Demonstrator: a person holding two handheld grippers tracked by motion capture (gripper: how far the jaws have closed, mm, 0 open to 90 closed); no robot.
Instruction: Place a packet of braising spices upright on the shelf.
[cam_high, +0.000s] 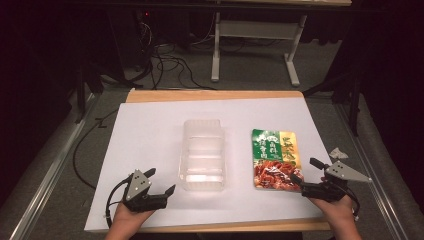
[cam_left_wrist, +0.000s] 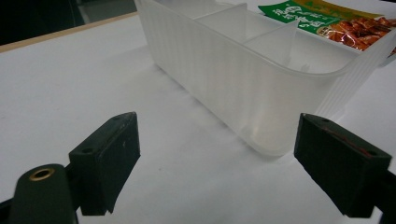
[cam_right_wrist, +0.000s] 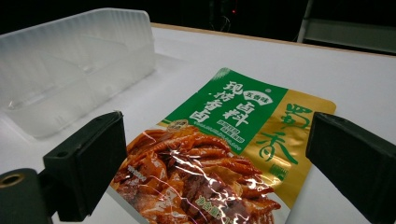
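White paper covers the bench (cam_high: 150, 130), dark room beyond, cables and a grey stand on the floor behind. Centre stage sits a clear tray (cam_high: 203, 155), ribbed walls, dividers inside, nothing in it that I can see. Just to its right lies the pouch (cam_high: 275, 159), flat, green and gold with glossy food print, apart from the tray. Right gripper (cam_high: 306, 176) is down at the pouch's near corner, fingers (cam_right_wrist: 88, 158) spread wide, straddling the near end, holding nothing yet. Left gripper (cam_high: 161, 182) hovers off the tray's near-left corner, its fingers (cam_left_wrist: 109, 156) wide apart too, empty, the tray wall just ahead of them. Looks like a pick is being lined up on that pouch, likely bound for the tray. To do it well: a flat, slippery foil pack gives little to bite, so I'd come in low at the edge, get one finger under the seam or pinch the near corner squarely, close firmly, then lift without dragging the paper. The left could steady the light tray so it doesn't skate when the pouch goes in.
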